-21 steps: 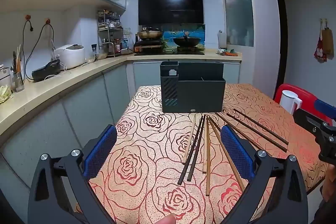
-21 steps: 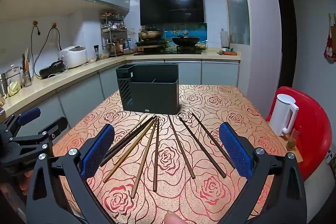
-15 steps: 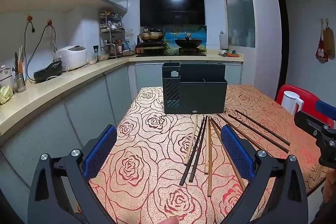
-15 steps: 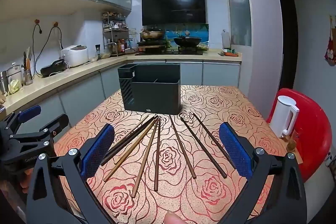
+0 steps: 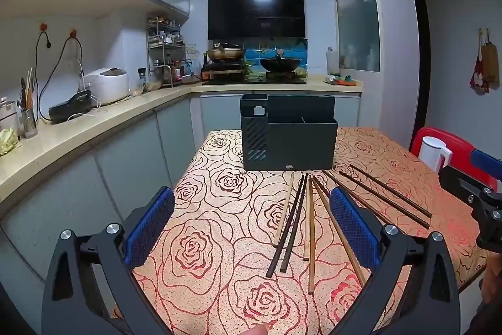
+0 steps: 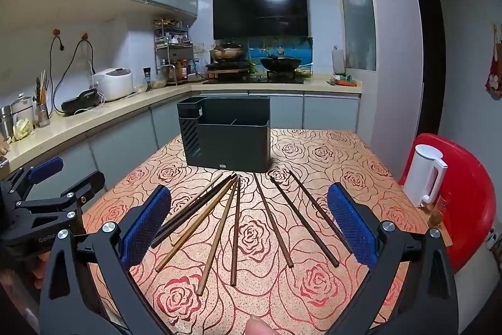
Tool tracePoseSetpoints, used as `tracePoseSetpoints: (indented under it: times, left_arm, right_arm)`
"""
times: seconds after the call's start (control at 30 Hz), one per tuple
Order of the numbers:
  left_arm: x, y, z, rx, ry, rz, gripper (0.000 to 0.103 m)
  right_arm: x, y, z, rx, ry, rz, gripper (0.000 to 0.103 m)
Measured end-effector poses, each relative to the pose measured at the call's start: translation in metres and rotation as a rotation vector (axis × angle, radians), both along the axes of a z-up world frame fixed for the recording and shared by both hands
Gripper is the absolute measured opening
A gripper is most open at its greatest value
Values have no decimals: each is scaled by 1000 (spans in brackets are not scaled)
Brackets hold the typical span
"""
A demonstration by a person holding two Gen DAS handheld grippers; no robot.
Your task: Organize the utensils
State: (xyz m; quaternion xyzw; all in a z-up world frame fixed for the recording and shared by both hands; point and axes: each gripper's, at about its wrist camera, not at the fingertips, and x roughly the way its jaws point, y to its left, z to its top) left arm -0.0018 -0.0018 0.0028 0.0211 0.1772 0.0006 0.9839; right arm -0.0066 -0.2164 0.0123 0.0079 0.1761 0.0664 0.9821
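Nothing sorted yet: every chopstick lies loose on the surface, and both sets of fingers are spread and empty.

The chopsticks (image 6: 238, 222) fan out across the rose-patterned surface (image 6: 329, 153) in front of the dark utensil holder (image 6: 229, 143), their far tips near its base. As far as its open top shows, the holder's compartments look empty, so I judge the whole job is left to do. The right gripper (image 6: 248, 225) hangs above the near ends of the chopsticks, its blue fingers (image 6: 348, 225) wide apart and touching nothing. The left gripper (image 5: 251, 228) hovers over the surface to the left of the fan, its fingers (image 5: 150, 225) equally wide apart and holding nothing.
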Motion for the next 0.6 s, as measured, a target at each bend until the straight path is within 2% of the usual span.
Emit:
tracePoseSetpoints:
  times: [0.6]
  left_arm:
    - [0,-1,-2,-2,6,-3,96]
  right_arm:
    - [0,1,-2,-3,-3,4,96]
